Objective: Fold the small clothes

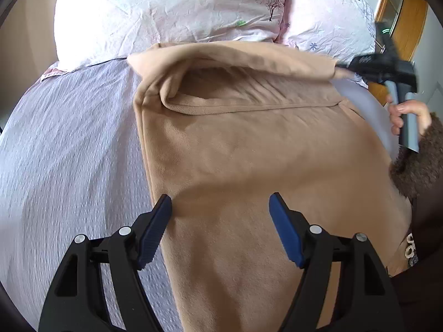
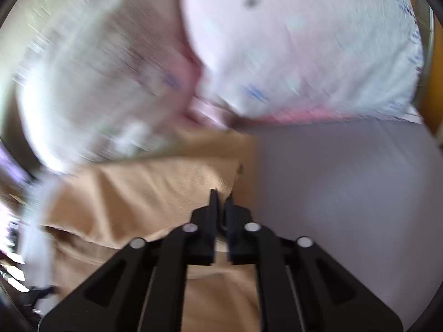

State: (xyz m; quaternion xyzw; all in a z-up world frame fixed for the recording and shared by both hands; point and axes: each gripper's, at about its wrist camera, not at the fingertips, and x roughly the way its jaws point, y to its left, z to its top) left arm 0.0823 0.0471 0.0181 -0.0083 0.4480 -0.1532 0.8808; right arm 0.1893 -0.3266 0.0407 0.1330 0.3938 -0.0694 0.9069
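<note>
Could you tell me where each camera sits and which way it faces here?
Left wrist: on the left gripper, open above the tan garment, facing the pillows; the person's right hand shows.
Right wrist: on the right gripper, shut on the tan garment's edge, facing the blurred pillows.
Shared: garment, pillows, lilac bedsheet.

Lilac-sheeted bed (image 1: 69,144), two floral pillows (image 1: 166,13), wooden headboard (image 1: 409,19) behind.

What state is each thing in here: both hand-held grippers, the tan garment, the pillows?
Left hand-held gripper: open, above the garment.
Right hand-held gripper: shut on the garment's far edge.
Tan garment: spread on the bed, far edge lifted and folding over.
Pillows: lying at the bed's head.
</note>
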